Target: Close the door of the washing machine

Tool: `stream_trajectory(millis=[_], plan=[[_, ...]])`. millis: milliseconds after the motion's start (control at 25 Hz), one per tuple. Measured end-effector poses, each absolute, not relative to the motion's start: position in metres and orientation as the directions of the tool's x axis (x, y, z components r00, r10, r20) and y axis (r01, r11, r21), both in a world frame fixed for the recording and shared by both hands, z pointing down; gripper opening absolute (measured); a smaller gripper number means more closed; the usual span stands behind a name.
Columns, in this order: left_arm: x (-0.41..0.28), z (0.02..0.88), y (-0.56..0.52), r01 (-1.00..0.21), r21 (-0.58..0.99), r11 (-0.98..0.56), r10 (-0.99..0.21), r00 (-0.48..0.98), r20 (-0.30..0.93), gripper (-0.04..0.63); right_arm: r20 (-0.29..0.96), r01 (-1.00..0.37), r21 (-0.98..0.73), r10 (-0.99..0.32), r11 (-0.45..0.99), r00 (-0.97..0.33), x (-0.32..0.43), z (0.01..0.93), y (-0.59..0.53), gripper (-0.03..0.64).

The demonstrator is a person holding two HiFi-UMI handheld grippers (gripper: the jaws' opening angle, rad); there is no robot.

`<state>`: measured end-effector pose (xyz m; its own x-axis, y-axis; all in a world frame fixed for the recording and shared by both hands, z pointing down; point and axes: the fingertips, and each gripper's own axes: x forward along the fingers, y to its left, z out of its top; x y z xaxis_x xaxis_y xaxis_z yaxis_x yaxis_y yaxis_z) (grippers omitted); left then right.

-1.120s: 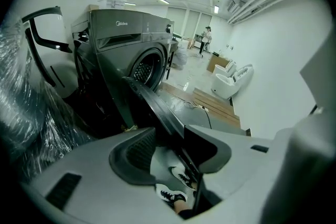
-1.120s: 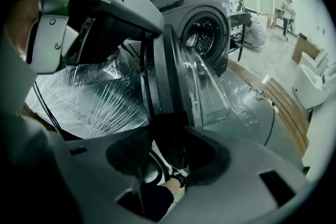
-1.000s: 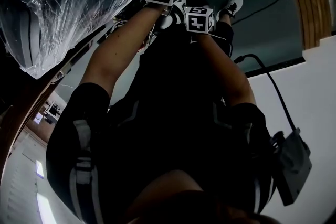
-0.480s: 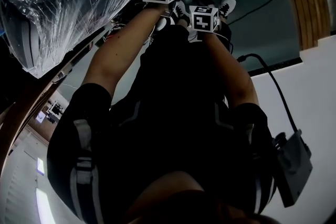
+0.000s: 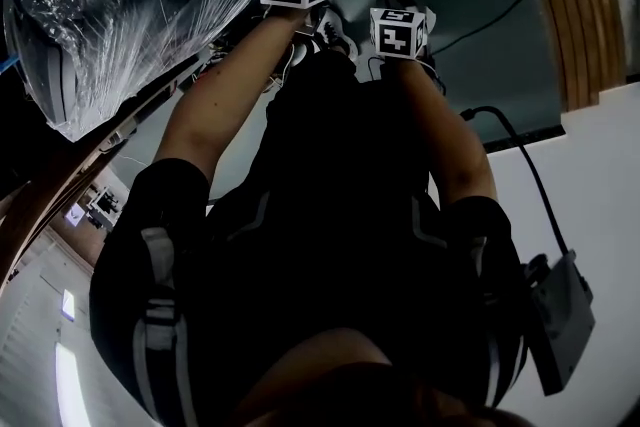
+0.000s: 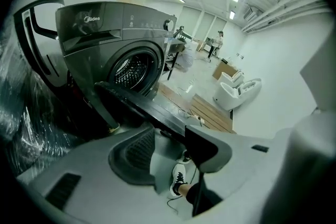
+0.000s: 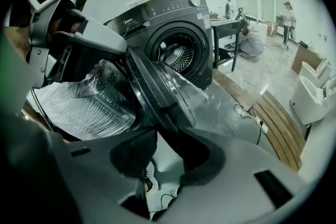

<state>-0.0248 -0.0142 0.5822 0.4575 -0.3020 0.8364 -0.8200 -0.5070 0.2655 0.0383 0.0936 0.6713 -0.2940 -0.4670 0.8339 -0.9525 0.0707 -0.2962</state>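
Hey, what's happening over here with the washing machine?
A person holds a hand-held gripper in each hand in front of a front-loading washing machine whose door hangs open. The left hand-held gripper is wide open and empty. The right hand-held gripper points at the door's edge. Its jaws have just been closing, but they don't appear to grip anything. The door is not yet closed.
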Motion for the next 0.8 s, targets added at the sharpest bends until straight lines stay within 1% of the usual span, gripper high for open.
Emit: stream_trajectory(millis=[120, 280, 400, 480, 600, 680, 800], plan=[[-0.015, 0.575, -0.02, -0.796, 0.209, -0.567, -0.299, 0.436, 0.849, 0.172, 0.83, -0.947, -0.303, -0.46, 0.106, -0.317, 0.057, 0.671, 0.085, 0.133], [-0.002, 0.564, -0.038, -0.679, 0.027, -0.734, -0.329, 0.389, 0.86, 0.172, 0.825, -0.946, -0.291, -0.463, 0.141, -0.323, 0.08, 0.671, 0.067, 0.135], [0.002, 0.568, -0.049, -0.619, 0.007, -0.785, -0.289, 0.378, 0.88, 0.172, 0.82, -0.943, -0.292, -0.465, 0.16, -0.333, 0.093, 0.672, 0.055, 0.138], [0.002, 0.571, -0.059, -0.538, -0.068, -0.84, -0.292, 0.343, 0.893, 0.172, 0.818, -0.94, -0.296, -0.463, 0.166, -0.34, 0.099, 0.673, 0.047, 0.141], [0.011, 0.572, -0.073, -0.359, -0.176, -0.917, -0.304, 0.341, 0.889, 0.172, 0.815, -0.94, -0.287, -0.468, 0.186, -0.341, 0.11, 0.671, 0.031, 0.144], [0.017, 0.573, -0.075, -0.276, -0.196, -0.941, -0.289, 0.356, 0.889, 0.172, 0.817, -0.935, -0.287, -0.457, 0.208, -0.352, 0.116, 0.671, 0.025, 0.146], [0.027, 0.577, -0.077, -0.179, -0.18, -0.967, -0.235, 0.359, 0.903, 0.172, 0.82, -0.931, -0.286, -0.445, 0.225, -0.36, 0.128, 0.672, 0.017, 0.149]])
